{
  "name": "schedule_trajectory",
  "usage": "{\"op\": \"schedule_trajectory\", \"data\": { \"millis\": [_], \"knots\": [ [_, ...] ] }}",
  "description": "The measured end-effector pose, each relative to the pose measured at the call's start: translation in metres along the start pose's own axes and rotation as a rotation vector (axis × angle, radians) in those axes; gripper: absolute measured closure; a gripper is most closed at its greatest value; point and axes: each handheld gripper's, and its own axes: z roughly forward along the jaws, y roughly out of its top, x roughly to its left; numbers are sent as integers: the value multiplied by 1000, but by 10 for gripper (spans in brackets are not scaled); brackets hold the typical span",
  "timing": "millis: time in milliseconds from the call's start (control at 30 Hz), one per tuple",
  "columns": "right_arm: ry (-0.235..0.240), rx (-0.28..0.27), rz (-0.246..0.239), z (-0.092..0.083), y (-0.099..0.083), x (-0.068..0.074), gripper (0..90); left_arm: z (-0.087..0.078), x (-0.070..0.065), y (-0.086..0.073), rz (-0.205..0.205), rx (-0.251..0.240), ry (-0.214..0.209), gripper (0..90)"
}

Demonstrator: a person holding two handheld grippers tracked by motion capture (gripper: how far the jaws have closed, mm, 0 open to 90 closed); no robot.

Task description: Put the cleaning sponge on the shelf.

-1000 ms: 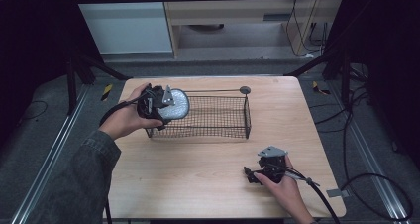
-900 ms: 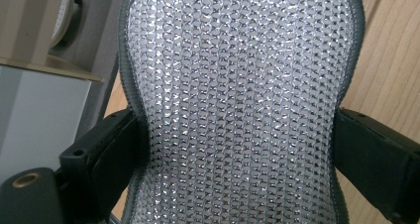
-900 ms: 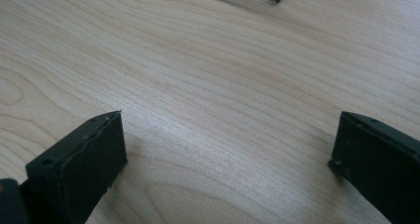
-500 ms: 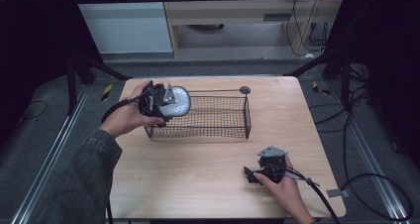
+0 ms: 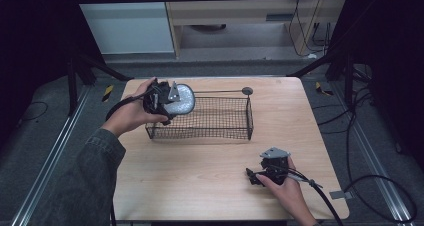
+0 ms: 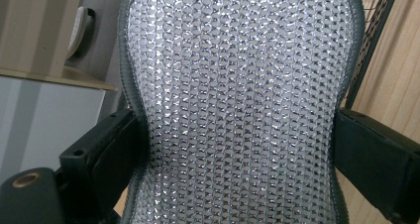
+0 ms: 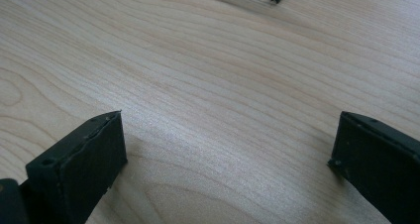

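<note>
Left gripper [image 5: 167,102] pinching silvery scrubbing pad [image 6: 237,105] above wire basket [image 5: 220,126] rim at ten o'clock, risking snag on mesh; right gripper [image 7: 228,164] spread, resting at five o'clock.

table [image 5: 210,176] bright | surroundings dark | high view soft | sponge [image 6: 233,100] glints
</note>
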Motion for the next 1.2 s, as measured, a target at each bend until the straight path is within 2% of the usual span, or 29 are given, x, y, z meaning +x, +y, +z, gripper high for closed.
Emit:
{"op": "schedule_trajectory", "data": {
  "millis": [367, 700, 933, 1000, 1133, 1200],
  "knots": [
    [1, 0, 1, 0, 0, 0, 6, 10, 4, 2, 4, 12, 3, 70],
    [0, 0, 0, 0, 0, 0, 6, 24, 3, -5, -7, 29, -4, 70],
    [0, 0, 0, 0, 0, 0, 6, 29, 3, -4, -6, 27, -23, 72],
    [0, 0, 0, 0, 0, 0, 6, 31, 1, -2, -3, 28, -46, 80],
    [0, 0, 0, 0, 0, 0, 6, 35, 0, -2, -5, 32, -62, 92],
    [0, 0, 0, 0, 0, 0, 6, 37, 0, -2, -6, 36, -61, 97]
  ]
}}
